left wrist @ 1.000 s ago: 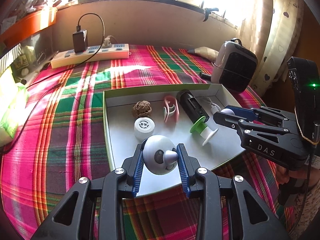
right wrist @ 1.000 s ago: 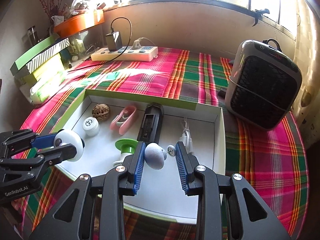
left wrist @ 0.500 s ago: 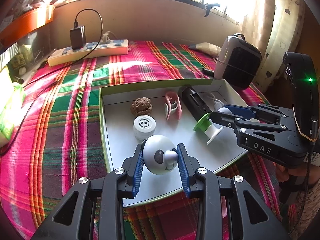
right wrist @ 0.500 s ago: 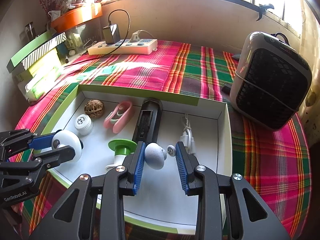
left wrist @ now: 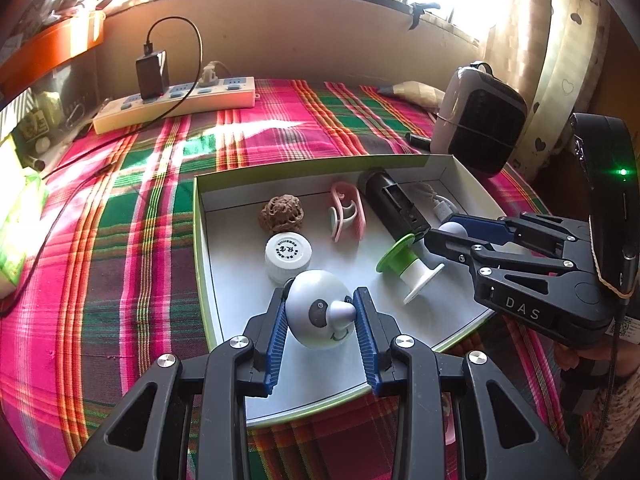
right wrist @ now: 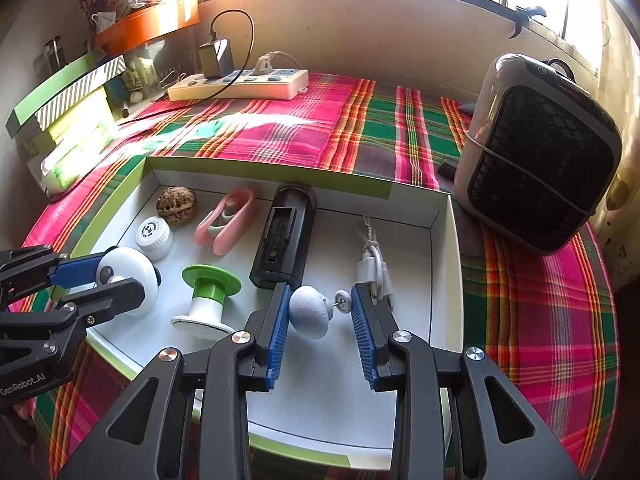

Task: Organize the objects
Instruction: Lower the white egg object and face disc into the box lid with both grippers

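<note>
My left gripper [left wrist: 320,306] is shut on a white ball-shaped toy [left wrist: 316,312] with a small nose, just above the near left part of the white box [left wrist: 200,240] with its green rim. The same toy [right wrist: 132,276] shows at the left of the right wrist view. Over the box's near middle, my right gripper [right wrist: 318,306] is shut on a small grey dome-shaped knob [right wrist: 310,312]; its pin end rests against the right pad. From the left wrist view the right gripper [left wrist: 440,232] reaches in from the right.
The box holds a walnut [right wrist: 177,204], a white cap [right wrist: 154,236], a pink clip [right wrist: 226,220], a black case [right wrist: 286,236], a green and white spool [right wrist: 208,292] and a white cable [right wrist: 372,264]. A heater [right wrist: 540,152] stands right; a power strip [right wrist: 240,84] lies behind.
Both grippers keep the same hold over the box. Only the views have drifted slightly.
</note>
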{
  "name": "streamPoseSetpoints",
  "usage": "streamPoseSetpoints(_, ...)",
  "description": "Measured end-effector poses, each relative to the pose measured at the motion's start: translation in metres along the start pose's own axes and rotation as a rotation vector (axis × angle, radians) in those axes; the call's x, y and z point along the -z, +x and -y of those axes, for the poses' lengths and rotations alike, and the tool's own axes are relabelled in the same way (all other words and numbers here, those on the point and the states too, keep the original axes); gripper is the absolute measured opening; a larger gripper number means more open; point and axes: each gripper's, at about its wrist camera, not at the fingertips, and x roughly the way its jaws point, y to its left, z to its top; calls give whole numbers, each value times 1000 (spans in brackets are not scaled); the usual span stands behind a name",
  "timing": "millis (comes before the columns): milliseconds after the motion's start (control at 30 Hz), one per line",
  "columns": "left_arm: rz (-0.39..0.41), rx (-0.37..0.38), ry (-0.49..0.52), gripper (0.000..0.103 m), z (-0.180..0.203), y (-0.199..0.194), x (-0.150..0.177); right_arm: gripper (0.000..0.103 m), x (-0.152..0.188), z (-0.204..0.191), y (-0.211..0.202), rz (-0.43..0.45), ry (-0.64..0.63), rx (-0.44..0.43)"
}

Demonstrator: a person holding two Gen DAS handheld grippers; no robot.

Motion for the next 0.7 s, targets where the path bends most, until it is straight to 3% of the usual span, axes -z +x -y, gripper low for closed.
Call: streamPoseSetpoints(700,3,-28,23,31,3,2,-1,33,5,-4,1,7,-2,9)
